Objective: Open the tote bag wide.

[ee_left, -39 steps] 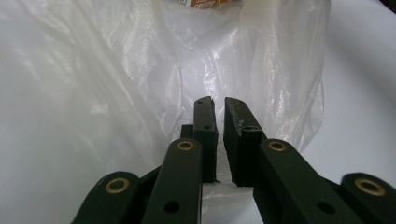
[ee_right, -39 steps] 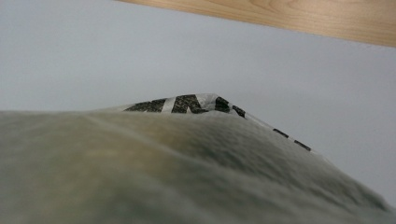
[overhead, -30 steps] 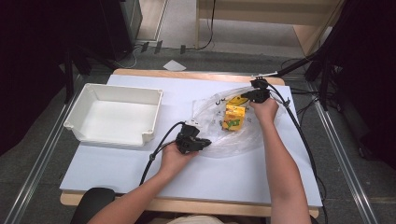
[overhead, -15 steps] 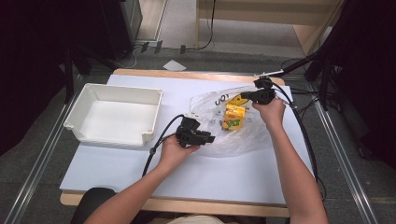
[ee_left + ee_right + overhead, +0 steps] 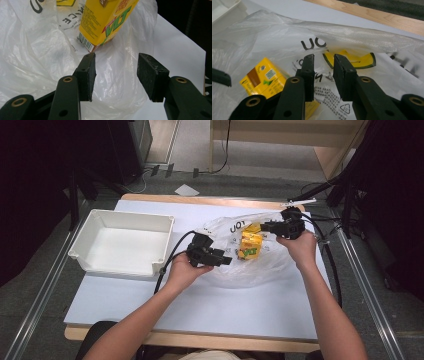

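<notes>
**Two grippers released above a plastic bag holding a yellow carton**

The table point(image 5: 150, 310) carries a white bin point(image 5: 122, 242) at far left and a clear plastic bag point(image 5: 260, 265) right of centre. Inside the bag lies a yellow drink carton point(image 5: 250, 245). The left gripper point(image 5: 222, 260), just left of the carton, has just been opening; its jaws stand spread with nothing between them. The right gripper point(image 5: 267, 226), at the bag's far right edge, has likewise been opening: a narrow gap, pads clear of the film.

The left gripper point(image 5: 116, 75) was seen with its two black jaws parted, having just been opening, nothing gripped between them. Behind them lay a crumpled clear plastic bag point(image 5: 37, 52), and a tilted yellow drink carton point(image 5: 107, 20) just beyond the left jaw.
</notes>
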A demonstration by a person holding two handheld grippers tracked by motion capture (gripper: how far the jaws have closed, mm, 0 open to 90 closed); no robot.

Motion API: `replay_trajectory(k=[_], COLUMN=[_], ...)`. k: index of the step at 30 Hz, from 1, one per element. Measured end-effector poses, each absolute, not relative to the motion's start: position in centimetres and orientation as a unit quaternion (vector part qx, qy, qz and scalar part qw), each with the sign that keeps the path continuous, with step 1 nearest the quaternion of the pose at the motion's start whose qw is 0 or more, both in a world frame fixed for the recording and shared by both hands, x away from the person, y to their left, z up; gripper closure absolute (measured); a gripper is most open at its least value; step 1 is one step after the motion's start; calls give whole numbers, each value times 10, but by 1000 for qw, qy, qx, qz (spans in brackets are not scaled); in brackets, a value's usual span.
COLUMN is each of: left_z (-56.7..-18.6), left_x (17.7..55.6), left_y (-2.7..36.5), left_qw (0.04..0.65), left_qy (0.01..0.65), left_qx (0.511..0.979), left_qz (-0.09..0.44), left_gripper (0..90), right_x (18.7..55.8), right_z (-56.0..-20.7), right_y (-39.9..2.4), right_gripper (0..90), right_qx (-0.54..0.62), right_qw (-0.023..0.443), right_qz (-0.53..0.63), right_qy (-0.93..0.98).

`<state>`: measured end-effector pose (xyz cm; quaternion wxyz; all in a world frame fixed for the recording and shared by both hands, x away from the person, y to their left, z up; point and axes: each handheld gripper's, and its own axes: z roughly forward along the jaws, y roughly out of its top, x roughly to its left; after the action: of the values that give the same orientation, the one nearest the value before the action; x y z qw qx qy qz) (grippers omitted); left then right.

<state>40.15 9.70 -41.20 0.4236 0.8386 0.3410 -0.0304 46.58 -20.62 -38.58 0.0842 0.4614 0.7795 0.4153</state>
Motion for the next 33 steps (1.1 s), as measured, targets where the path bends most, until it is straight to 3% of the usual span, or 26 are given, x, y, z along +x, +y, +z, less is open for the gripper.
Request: replay_trajectory(k=[12, 33], left_z=[-392, -381], left_x=[414, 439], left_y=[98, 95], left_qw=[420, 414], left_qy=[327, 304], left_qx=[846, 858], left_qz=[-25, -19], left_gripper=[459, 444], right_x=[421, 358], right_z=[-377, -398], right_y=[-228, -216], right_gripper=[572, 560], right_qx=[465, 413], right_qw=[84, 87], right_qz=[429, 435], right_qy=[770, 796])
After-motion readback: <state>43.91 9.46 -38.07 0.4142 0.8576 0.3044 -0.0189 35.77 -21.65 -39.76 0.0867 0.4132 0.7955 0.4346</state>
